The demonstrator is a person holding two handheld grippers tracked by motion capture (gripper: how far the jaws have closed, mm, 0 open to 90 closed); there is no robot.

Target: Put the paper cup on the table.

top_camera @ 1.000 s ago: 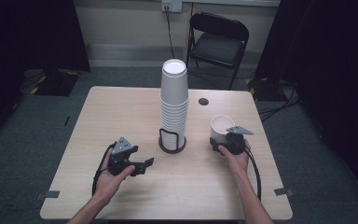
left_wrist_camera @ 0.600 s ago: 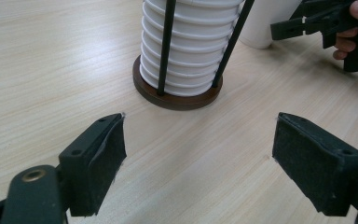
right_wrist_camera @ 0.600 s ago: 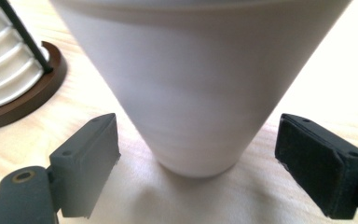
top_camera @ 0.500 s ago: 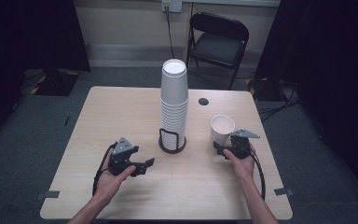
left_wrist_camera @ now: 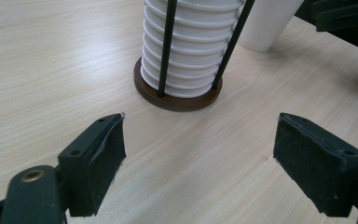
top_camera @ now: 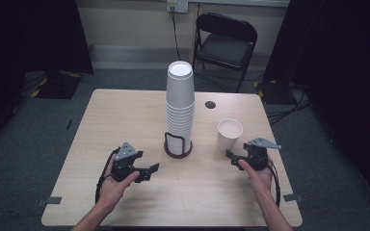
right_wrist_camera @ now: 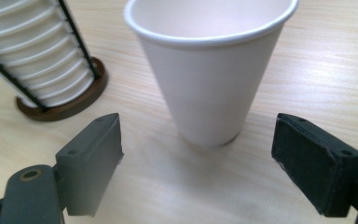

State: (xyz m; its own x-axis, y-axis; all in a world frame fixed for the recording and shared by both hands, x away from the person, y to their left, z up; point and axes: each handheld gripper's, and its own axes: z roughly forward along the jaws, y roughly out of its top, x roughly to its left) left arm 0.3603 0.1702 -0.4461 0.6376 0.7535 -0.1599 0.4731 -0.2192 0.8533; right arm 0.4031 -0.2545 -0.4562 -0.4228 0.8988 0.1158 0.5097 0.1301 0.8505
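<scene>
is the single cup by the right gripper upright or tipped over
Upright. The single cup stands on its narrow base on the table, open mouth up, apart from the stack in the holder. It looks empty.

Layout, high view: cup stack [top_camera: 179, 103] is standing in a holder [top_camera: 178, 146] at table [top_camera: 125, 115] centre. Single cup [top_camera: 229, 134] is standing upright on the table to the stack's right, apart from it. Right gripper [top_camera: 239, 161] is sitting just in front of that cup; left gripper [top_camera: 147, 171] is lying front-left of the holder. Chair [top_camera: 226, 41] is standing behind the table's far edge.
</scene>
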